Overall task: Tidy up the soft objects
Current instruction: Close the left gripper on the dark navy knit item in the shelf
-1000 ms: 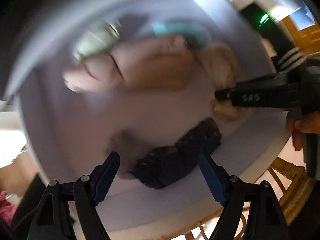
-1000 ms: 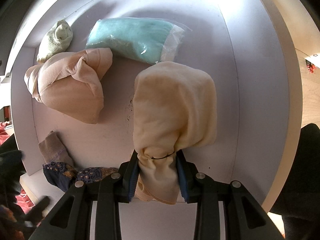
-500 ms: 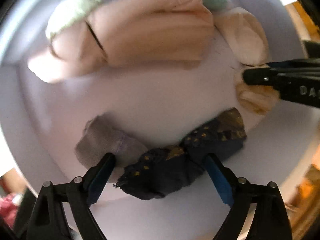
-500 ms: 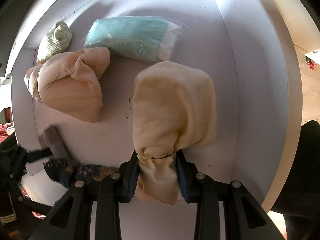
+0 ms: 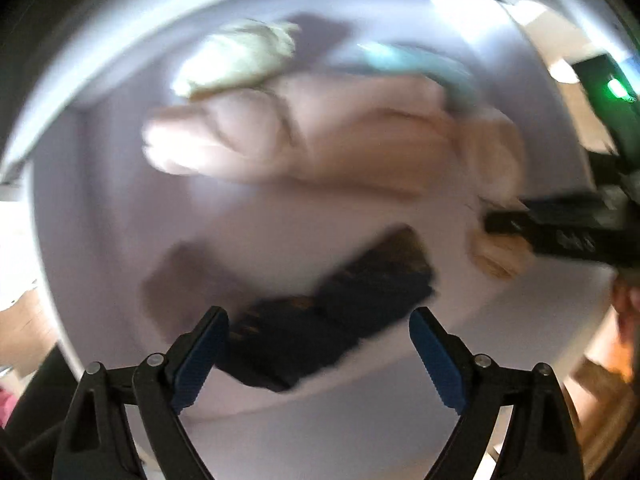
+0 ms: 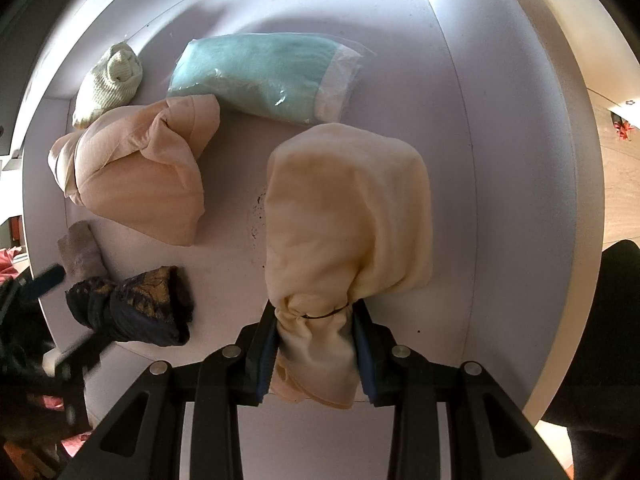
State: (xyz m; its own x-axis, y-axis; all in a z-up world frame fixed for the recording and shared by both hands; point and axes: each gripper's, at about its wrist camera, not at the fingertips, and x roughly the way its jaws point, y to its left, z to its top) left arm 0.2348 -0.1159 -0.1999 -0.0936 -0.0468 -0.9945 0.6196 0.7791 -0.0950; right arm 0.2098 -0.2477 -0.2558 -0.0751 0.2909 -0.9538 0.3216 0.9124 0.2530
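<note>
My right gripper (image 6: 316, 336) is shut on the tied neck of a cream cloth bundle (image 6: 348, 208) lying on the white round table (image 6: 500, 160). My left gripper (image 5: 320, 340) is open, its jaws on either side of a dark navy patterned cloth (image 5: 340, 316), which also shows in the right wrist view (image 6: 136, 308). A grey-brown sock (image 6: 82, 250) lies beside the navy cloth. A peach cloth bundle (image 6: 136, 172), a teal towel in a plastic bag (image 6: 264, 74) and a pale green knitted piece (image 6: 110, 82) lie further back. The left wrist view is motion-blurred.
The table's curved edge (image 6: 576, 240) runs along the right, with wooden floor (image 6: 616, 184) beyond it. A person's hand (image 5: 626, 312) shows at the right of the left wrist view.
The left gripper has pulled back a little from the navy cloth and stays open, its view now blurred. The right gripper has not moved and keeps its hold on the cream bundle.
</note>
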